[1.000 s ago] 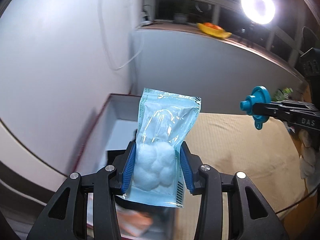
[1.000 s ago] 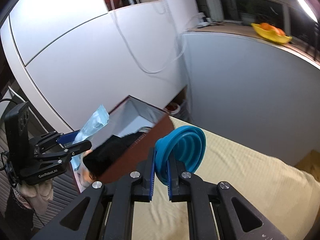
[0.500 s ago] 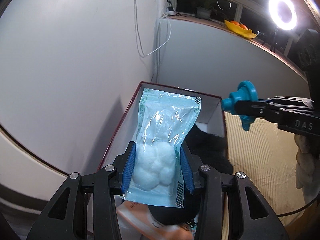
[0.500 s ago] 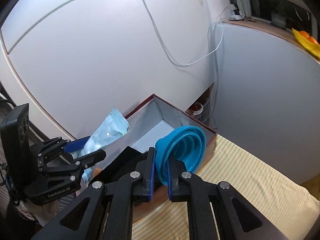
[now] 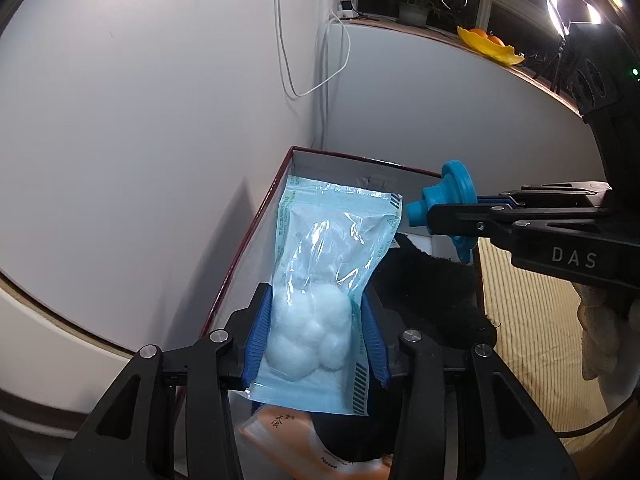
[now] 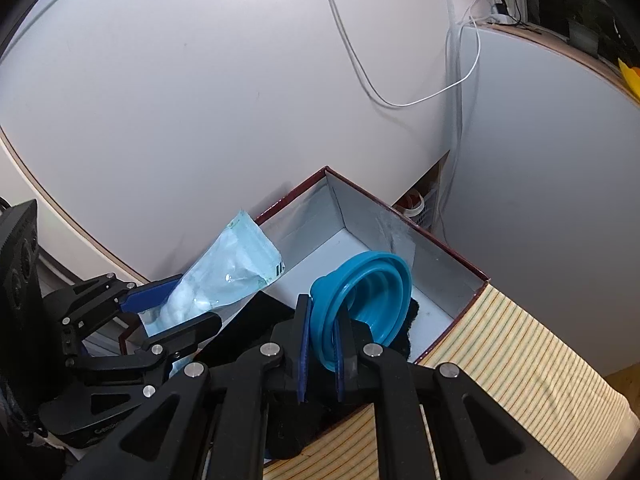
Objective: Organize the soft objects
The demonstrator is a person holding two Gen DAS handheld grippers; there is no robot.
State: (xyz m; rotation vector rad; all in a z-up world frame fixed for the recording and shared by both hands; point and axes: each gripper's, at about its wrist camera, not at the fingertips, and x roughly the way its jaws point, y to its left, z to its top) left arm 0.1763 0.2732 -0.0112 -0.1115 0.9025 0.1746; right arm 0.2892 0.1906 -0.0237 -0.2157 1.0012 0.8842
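Note:
My left gripper [image 5: 316,336] is shut on a clear blue bag of cotton balls [image 5: 324,280] and holds it over the dark red box [image 5: 288,168]. The bag also shows in the right wrist view [image 6: 228,272]. My right gripper [image 6: 322,344] is shut on the rim of a blue collapsible funnel [image 6: 368,300] and holds it above the box [image 6: 440,240]. The funnel [image 5: 452,204] hangs over the box's right wall in the left wrist view. A black fuzzy cloth [image 5: 432,292] and an orange packet [image 5: 288,432] lie inside the box.
The box stands in a corner against white walls [image 5: 160,120]. A striped yellow cloth [image 6: 520,360] covers the surface to its right. A white cable [image 6: 400,96] hangs on the wall. A yellow fruit bowl [image 5: 488,46] sits on the far ledge beside a ring light [image 5: 572,2].
Both grippers have moved toward the box with their objects. The bag and the funnel now hang over its inside, and the view looks further down into it.

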